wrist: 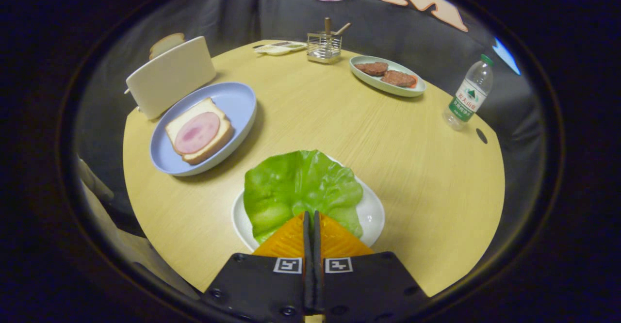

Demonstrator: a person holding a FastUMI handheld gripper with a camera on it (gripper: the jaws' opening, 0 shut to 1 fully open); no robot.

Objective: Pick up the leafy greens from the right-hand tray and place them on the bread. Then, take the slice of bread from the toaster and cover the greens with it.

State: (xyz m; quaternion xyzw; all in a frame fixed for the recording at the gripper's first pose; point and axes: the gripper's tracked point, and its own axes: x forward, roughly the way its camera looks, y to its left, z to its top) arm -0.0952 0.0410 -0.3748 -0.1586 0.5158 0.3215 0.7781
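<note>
Pinching leafy greens (301,187) edge, gripper (311,216) fingers nearly meeting; I'm fearing slip en route to bread (199,131), ten o'clock.

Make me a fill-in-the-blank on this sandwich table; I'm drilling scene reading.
1. The claw has its fingers ____ together, over the lettuce leaf.
2. The lettuce lies on a ____ plate.
3. The bread on the blue plate is topped with a slice of ____.
4. A slice of bread sticks up from the ____.

Missing: closed; white; ham; toaster
</note>
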